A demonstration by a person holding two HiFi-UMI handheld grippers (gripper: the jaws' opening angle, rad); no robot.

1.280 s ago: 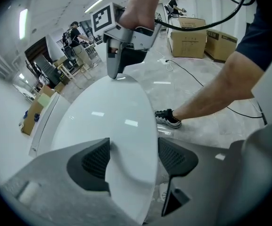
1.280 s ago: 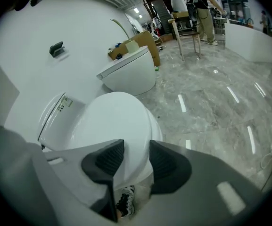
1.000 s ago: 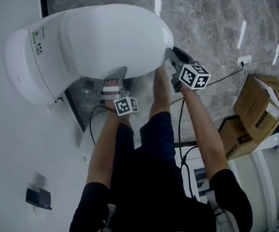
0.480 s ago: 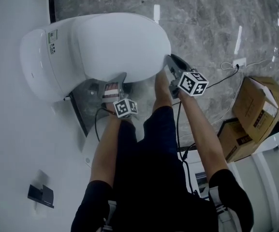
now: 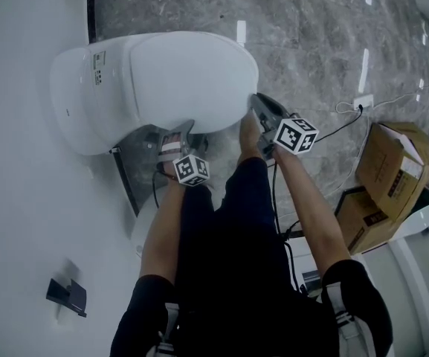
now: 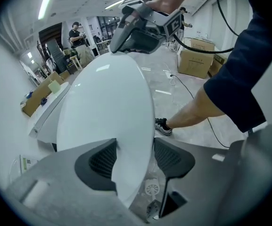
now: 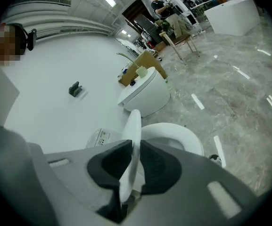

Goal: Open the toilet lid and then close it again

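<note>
The white toilet lid (image 5: 184,73) is tilted up off the seat (image 7: 173,133), seen from above in the head view. My left gripper (image 5: 175,136) holds its near side edge. In the left gripper view the lid (image 6: 107,107) fills the gap of that gripper (image 6: 133,154); its jaws are closing and both pads touch the lid. My right gripper (image 5: 255,101) grips the lid's front rim. In the right gripper view the thin rim (image 7: 133,126) is pinched edge-on by this gripper (image 7: 135,161), whose jaws are closing too. The left gripper view shows the right gripper (image 6: 117,46) at the lid's top.
The person's bare leg (image 5: 247,147) stands between the two grippers, close to the bowl. Cardboard boxes (image 5: 392,177) and a cable with a socket (image 5: 363,103) lie on the marble floor to the right. Another white toilet (image 7: 145,93) stands further off. A small black object (image 5: 65,296) lies at the left.
Both grippers have risen with the lid, which now stands steeper. In the head view the toilet has drifted to the right and the grippers sit nearer together.
</note>
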